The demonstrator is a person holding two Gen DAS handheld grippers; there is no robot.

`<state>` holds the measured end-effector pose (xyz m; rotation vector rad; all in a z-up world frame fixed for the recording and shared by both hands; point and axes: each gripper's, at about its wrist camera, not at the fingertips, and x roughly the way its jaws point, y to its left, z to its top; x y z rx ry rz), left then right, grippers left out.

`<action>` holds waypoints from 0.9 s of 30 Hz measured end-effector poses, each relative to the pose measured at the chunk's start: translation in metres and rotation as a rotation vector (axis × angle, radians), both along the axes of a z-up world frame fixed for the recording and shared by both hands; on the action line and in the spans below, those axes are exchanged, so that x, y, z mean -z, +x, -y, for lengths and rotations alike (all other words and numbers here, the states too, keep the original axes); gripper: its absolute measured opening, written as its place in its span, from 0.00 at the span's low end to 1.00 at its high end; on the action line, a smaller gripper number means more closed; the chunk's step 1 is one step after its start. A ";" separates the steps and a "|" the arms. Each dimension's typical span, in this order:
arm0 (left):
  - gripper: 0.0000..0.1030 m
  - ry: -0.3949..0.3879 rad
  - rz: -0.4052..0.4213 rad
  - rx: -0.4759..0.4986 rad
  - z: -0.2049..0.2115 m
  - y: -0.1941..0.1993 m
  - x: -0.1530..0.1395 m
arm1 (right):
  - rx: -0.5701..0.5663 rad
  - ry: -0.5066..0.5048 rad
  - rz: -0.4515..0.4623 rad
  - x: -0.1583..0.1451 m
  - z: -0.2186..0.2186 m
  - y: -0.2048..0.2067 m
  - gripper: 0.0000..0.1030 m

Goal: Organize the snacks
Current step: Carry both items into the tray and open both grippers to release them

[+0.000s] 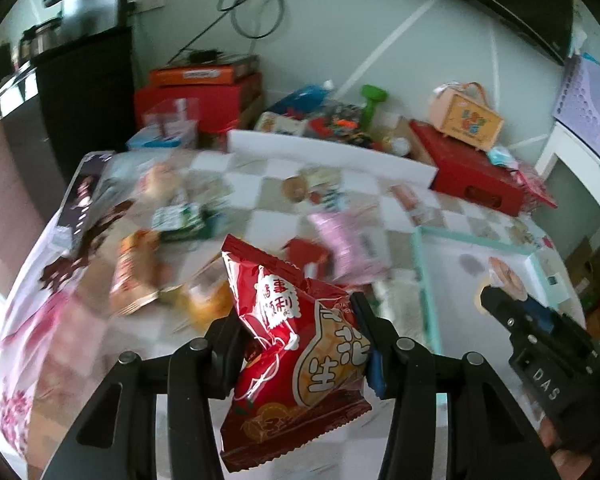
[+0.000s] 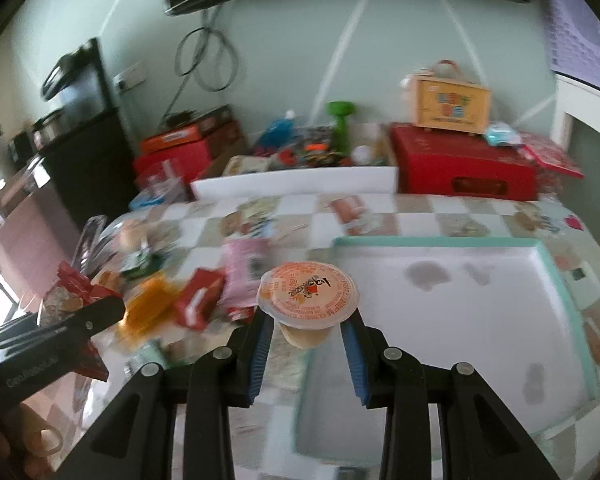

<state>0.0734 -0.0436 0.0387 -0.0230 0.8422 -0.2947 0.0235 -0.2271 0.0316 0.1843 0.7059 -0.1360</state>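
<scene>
Nearest the left wrist camera, the left gripper is closed on a red peanut packet, its two black fingers pinching the crinkled bag at mid-height so that the packet stands roughly upright between them, lifted above the checked tablecloth. In the right wrist view the right gripper has its blue-padded fingers closed against the body of a small jelly cup, just under the wide rim, whose orange printed foil lid faces the camera; the cup is held over the near left corner of the white tray with the mint-green edge, which lies on the right part of the cloth. Just beyond both grippers a loose heap of snacks sits on the cloth left of the tray, blurred: a pink packet, an orange packet, a small red packet and a green-and-white packet. Farther back a white box lies across the table, and behind it, near the wall, stand a red box with a small orange carton on top and a green dumbbell.
</scene>
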 end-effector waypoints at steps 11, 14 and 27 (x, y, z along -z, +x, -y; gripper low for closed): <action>0.49 -0.044 0.012 0.118 0.082 0.013 -0.005 | 0.255 0.009 -0.006 0.002 0.093 -0.016 0.36; 0.49 -0.053 0.002 0.157 0.103 0.016 0.002 | 0.328 0.019 -0.012 0.006 0.117 -0.024 0.36; 0.49 -0.043 -0.040 0.299 0.181 0.035 0.043 | 0.522 0.007 -0.059 0.035 0.173 -0.035 0.36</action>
